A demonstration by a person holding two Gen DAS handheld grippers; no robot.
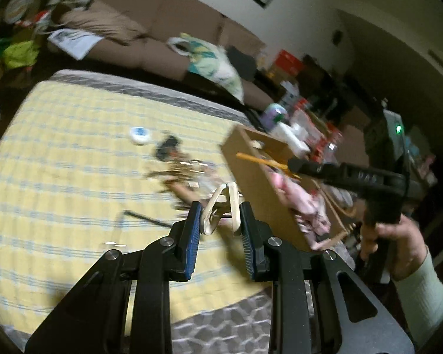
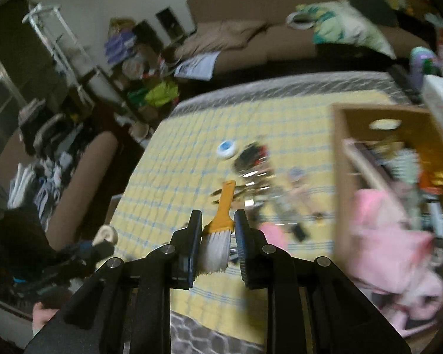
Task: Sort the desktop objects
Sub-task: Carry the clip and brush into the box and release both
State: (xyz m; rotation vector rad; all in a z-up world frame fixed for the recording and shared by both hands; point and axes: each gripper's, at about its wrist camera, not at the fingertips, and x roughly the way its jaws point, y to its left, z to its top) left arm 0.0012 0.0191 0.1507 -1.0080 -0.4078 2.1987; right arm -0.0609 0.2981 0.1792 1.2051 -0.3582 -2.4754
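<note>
My left gripper (image 1: 220,214) is shut on a cream-coloured looped clip (image 1: 221,206), held above the yellow checked cloth (image 1: 73,162). My right gripper (image 2: 218,224) is shut on a brush (image 2: 220,230) with an orange handle and white bristles. In the left wrist view the right gripper (image 1: 298,163) holds the brush's orange handle (image 1: 260,160) over the cardboard box (image 1: 251,171). The box (image 2: 342,162) holds pink cloth (image 2: 392,236) and mixed items. A blurred pile of small objects (image 1: 180,168) lies on the cloth left of the box.
A small white and blue round tin (image 1: 140,135) lies on the cloth beyond the pile. A black stick (image 1: 147,218) lies nearer me. A brown sofa (image 1: 162,29) with a patterned bag (image 1: 212,62) stands behind. Cluttered bottles (image 1: 289,129) stand past the box.
</note>
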